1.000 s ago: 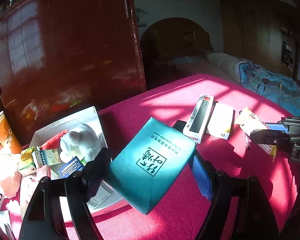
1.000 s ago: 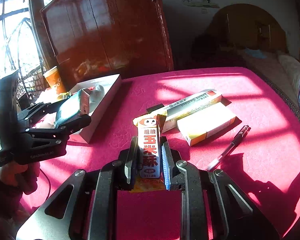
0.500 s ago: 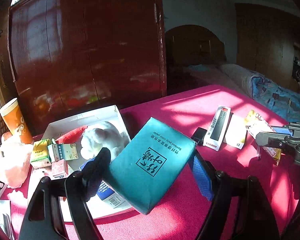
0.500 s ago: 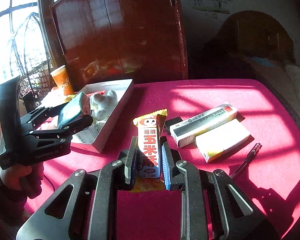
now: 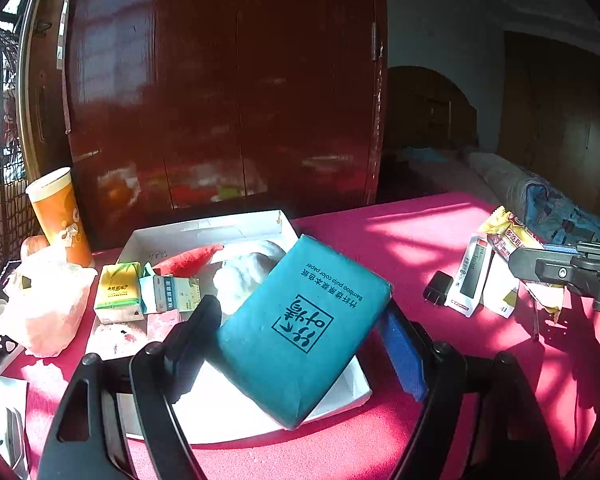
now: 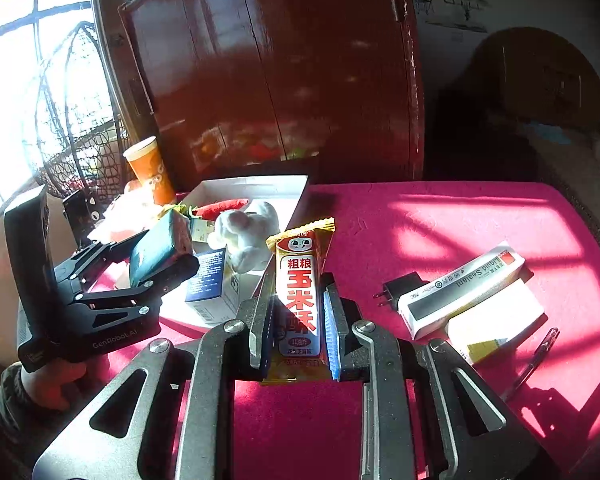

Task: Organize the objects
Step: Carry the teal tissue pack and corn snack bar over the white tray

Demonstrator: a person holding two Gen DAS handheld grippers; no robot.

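Above red table (image 5: pixel 440 240), tissue pack (image 5: pixel 300 332) fills left tool (image 5: pixel 300 320).

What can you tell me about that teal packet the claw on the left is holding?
The teal packet is a flat, soft-looking rectangular pack in matte blue-green wrap, folded at the ends. Dark print on its face shows a boxed Chinese logo and the words "Bamboo pulp color paper", so it is probably tissues. The left claw is shut on its two sides, black pad on one side, blue on the other. It is held tilted, off the pink tablecloth, over the near end of the white box.
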